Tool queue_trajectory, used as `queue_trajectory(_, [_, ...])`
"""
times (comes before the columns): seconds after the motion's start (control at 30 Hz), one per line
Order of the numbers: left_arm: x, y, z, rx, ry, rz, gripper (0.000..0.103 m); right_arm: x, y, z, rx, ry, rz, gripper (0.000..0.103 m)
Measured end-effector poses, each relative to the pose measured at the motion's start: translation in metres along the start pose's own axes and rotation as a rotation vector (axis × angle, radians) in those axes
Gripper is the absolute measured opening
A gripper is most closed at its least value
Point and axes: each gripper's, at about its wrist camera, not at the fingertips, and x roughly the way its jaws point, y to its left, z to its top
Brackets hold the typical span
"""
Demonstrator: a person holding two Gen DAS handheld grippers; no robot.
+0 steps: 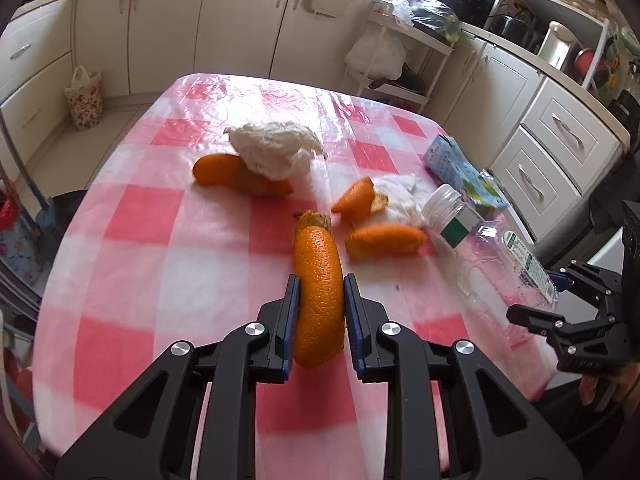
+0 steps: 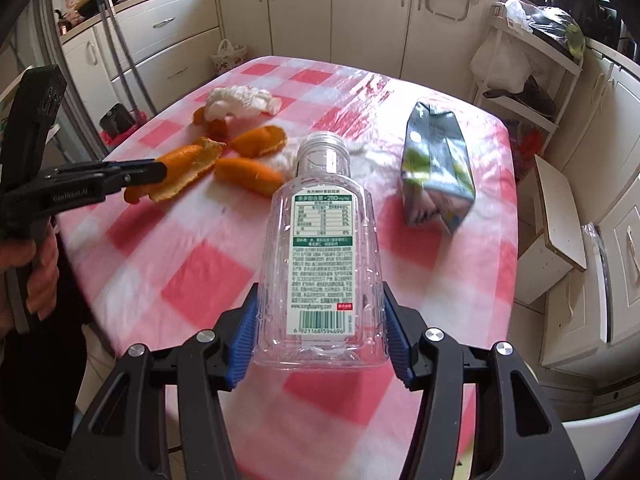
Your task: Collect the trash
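Note:
My left gripper (image 1: 320, 285) is shut on a long strip of orange peel (image 1: 320, 288); the right wrist view shows this peel (image 2: 188, 172) in the left gripper (image 2: 160, 168) over the table's left side. My right gripper (image 2: 320, 296) is shut on the base of a clear, capless plastic bottle (image 2: 320, 248), its neck pointing away. From the left wrist, the bottle (image 1: 500, 256) lies at the right edge with the right gripper (image 1: 552, 296) behind it. Loose peel pieces (image 1: 384, 238), two crumpled tissues (image 1: 276, 152) and a crushed drink carton (image 2: 436, 168) lie on the checked cloth.
The pink-and-white checked table (image 1: 160, 240) stands among cream kitchen cabinets (image 1: 168, 28). A white shelf cart (image 1: 400, 60) with bags is behind its far right corner. A floral bag (image 1: 83, 98) sits on the floor at far left, a low stool (image 2: 560, 216) at right.

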Motion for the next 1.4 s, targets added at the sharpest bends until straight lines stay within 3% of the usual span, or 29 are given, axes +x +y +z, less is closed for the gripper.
queue_trajectory(0.1, [-0.003,-0.002,-0.011,0.024,0.029,0.011,0.024,-0.006,0.001,-0.010,-0.013,-0.001,0.014,0.055])
queue_trajectory(0.27, [0.000,0.002,-0.016,0.008,0.048,0.039,0.059,-0.004,-0.003,-0.012,0.004,0.011,0.013,0.064])
queue_trajectory(0.4, [0.003,0.002,-0.014,0.001,0.045,0.054,0.067,-0.002,0.002,-0.009,-0.004,-0.006,0.011,0.071])
queue_trajectory(0.57, [0.007,0.003,-0.012,-0.010,0.045,0.056,0.071,0.001,0.001,-0.004,-0.002,-0.016,0.002,0.071])
queue_trajectory(1.27, [0.012,-0.004,-0.011,0.023,0.021,0.090,0.073,0.005,-0.006,-0.002,0.011,-0.013,-0.019,0.068])
queue_trajectory(1.3, [0.012,-0.004,-0.011,0.025,0.019,0.084,0.072,0.005,-0.007,-0.002,0.013,-0.013,-0.015,0.060])
queue_trajectory(1.4, [0.012,-0.007,-0.012,0.041,0.024,0.060,0.045,0.005,-0.006,-0.002,0.005,-0.012,-0.015,0.054])
